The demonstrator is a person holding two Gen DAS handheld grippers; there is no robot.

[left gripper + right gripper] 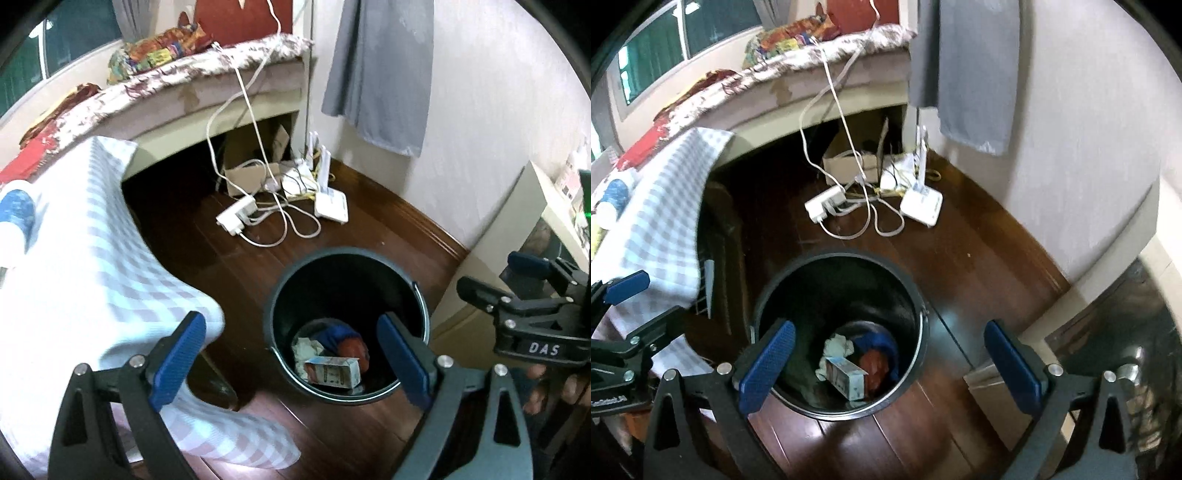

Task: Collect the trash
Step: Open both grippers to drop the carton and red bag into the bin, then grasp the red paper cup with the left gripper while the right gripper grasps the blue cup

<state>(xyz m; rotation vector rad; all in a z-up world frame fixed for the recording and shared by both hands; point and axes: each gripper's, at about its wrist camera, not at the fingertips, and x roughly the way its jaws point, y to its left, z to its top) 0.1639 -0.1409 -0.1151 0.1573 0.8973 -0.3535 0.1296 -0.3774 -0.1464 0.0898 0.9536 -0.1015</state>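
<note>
A black trash bin (284, 291) stands on the dark wooden floor. At its bottom lie a small carton (332, 371), a crumpled tissue (308, 347) and a red-and-blue wad (349, 341). My left gripper (291, 358) hangs above the bin, open and empty. The right gripper (495, 275) shows at the right edge, also open. In the right wrist view the bin (918, 295) lies below my right gripper (890, 362), which is wide open with nothing between its blue pads. The carton (847, 376) and the tissue (836, 345) rest inside. The left gripper (646, 301) shows at the left.
A table with a checked cloth (92, 266) stands left of the bin. Behind it on the floor lie a power strip (236, 216), looping cables, a router (332, 206) and a cardboard box (247, 173). A pale cabinet (491, 258) and the wall close the right side.
</note>
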